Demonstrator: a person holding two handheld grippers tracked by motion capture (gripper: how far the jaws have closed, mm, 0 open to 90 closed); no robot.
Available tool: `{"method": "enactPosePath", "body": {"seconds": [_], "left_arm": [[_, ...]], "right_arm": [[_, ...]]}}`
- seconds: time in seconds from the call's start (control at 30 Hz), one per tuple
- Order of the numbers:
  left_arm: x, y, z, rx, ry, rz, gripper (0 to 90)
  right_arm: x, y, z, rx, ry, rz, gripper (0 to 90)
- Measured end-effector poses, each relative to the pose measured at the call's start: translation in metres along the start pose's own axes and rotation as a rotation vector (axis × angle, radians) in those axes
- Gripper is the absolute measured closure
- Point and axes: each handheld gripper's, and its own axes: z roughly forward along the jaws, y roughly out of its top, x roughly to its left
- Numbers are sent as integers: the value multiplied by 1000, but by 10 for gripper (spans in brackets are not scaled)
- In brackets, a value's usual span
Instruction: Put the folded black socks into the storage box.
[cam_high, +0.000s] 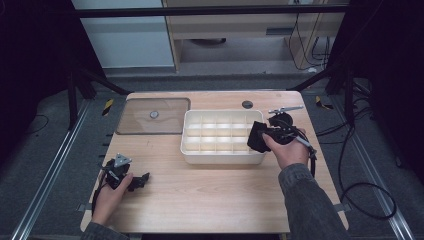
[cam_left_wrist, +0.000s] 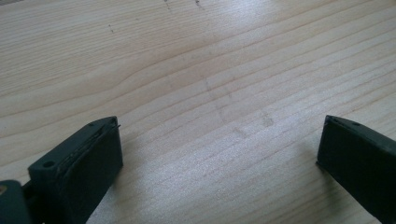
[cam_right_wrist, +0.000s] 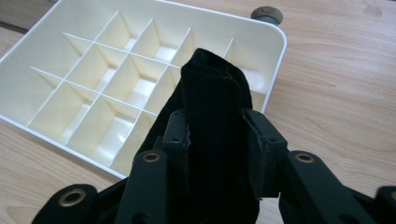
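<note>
Right claw (cam_right_wrist: 217, 135) pinching black cloth (cam_right_wrist: 212, 93) over tray's (cam_high: 220, 156) right edge, left claw (cam_left_wrist: 217, 154) spread on bare table (cam_left_wrist: 196, 70)

Black claws (cam_high: 131, 181), grey denim sleeve (cam_high: 307, 200)

- My right gripper (cam_high: 263, 136) holds black cloth (cam_high: 257, 137) over the white divided tray (cam_high: 222, 157).
- My left gripper (cam_high: 141, 180) rests on the wooden table (cam_high: 210, 200).
- A clear lid (cam_high: 152, 116) lies beside the tray.

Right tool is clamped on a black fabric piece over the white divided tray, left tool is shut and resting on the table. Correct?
Not quite: the left tool is open, its jaws wide apart over the bare wooden table, as the left gripper view shows. The right tool does clamp the black fabric piece over the white divided plastic tray.
</note>
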Motion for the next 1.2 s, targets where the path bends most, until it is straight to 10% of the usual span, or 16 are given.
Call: {"method": "enactPosePath", "body": {"seconds": [1.2], "left_arm": [[-1,0,0,5,-3,9,0]], "right_arm": [[-1,2,39,107,-87,-79,645]]}}
